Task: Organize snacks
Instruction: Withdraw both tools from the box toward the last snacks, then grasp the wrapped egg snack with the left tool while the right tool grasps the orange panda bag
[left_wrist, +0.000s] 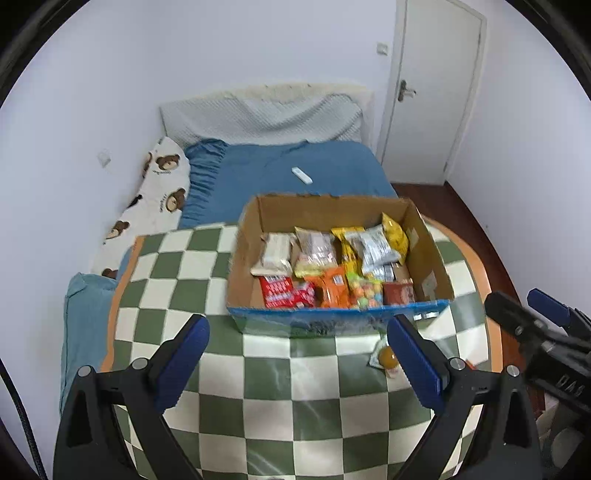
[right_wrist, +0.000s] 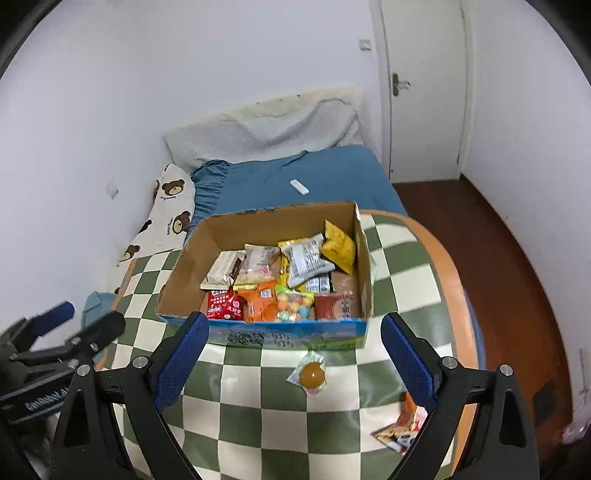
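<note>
Snacks filled a cardboard box (right_wrist: 266, 225) that sat on a table (right_wrist: 258, 417) covered in green-and-cream checks, the box's blue printed front wall facing the cameras. Inside, packets lay in two rough rows: a red pack (right_wrist: 224, 305), an orange pack (right_wrist: 261, 301), a clear bag of coloured candies (right_wrist: 293, 305) and a brown-red pack (right_wrist: 334, 306) along the near wall, and behind them a white bar (right_wrist: 221, 271), a pale pack (right_wrist: 258, 265), a silver pack (right_wrist: 306, 258) and a yellow bag (right_wrist: 338, 243) leaning toward the far right corner. The left part of the box floor was bare. Outside the box, just in front of its near wall, a jelly cup (right_wrist: 312, 373) with an orange centre lay on the cloth, and nearer the table's right edge an orange packet (right_wrist: 404, 428) lay partly hidden behind a finger of the right gripper (right_wrist: 293, 360). That gripper hung above the table with its jaws spread wide and nothing between them; the jelly cup showed in the gap but no pad touched it. The left gripper (left_wrist: 299, 363) was likewise wide apart and empty above the cloth, to the left of its partner. Beyond the table stood a bed (right_wrist: 332, 177) with a blue sheet, a white remote (right_wrist: 298, 187) on it, a bear-print pillow (right_wrist: 170, 214) by the wall and a white door (right_wrist: 424, 85) at the back right.
</note>
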